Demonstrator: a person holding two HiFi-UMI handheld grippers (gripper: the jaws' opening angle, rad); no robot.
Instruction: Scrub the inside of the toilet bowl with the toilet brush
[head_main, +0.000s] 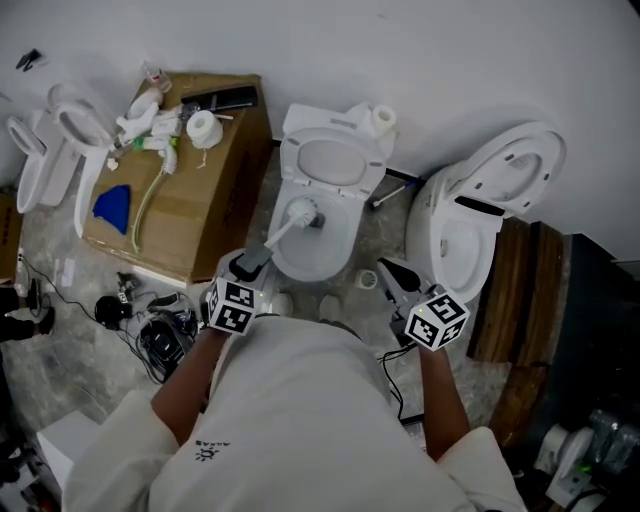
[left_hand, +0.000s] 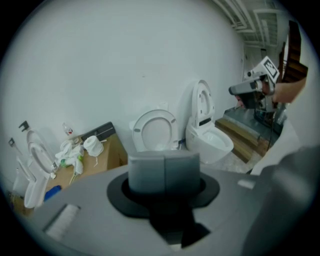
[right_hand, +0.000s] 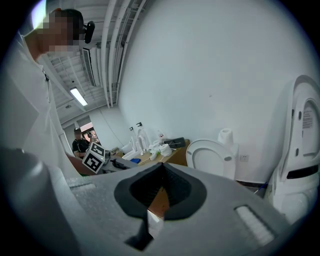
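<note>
A white toilet (head_main: 335, 125) stands against the wall with its seat raised, and its bowl (head_main: 335, 255) is open below me. The white toilet brush (head_main: 299, 213) has its bristle head inside the bowl, at the upper left. Its handle slants down-left to my left gripper (head_main: 252, 261), which is shut on the handle's end at the bowl's front-left rim. In the left gripper view the grey jaws are pressed together, with the toilet (left_hand: 155, 131) beyond them. My right gripper (head_main: 388, 272) hovers right of the bowl, shut and holding nothing; its jaws (right_hand: 161, 172) meet in a line.
A cardboard box (head_main: 215, 205) left of the toilet carries a tissue roll (head_main: 204, 128), bottles and a blue cloth. A second toilet (head_main: 480, 205) stands at the right beside wooden planks (head_main: 512, 300). Loose toilet seats (head_main: 60, 150) lean at far left. Cables (head_main: 150, 325) lie on the floor.
</note>
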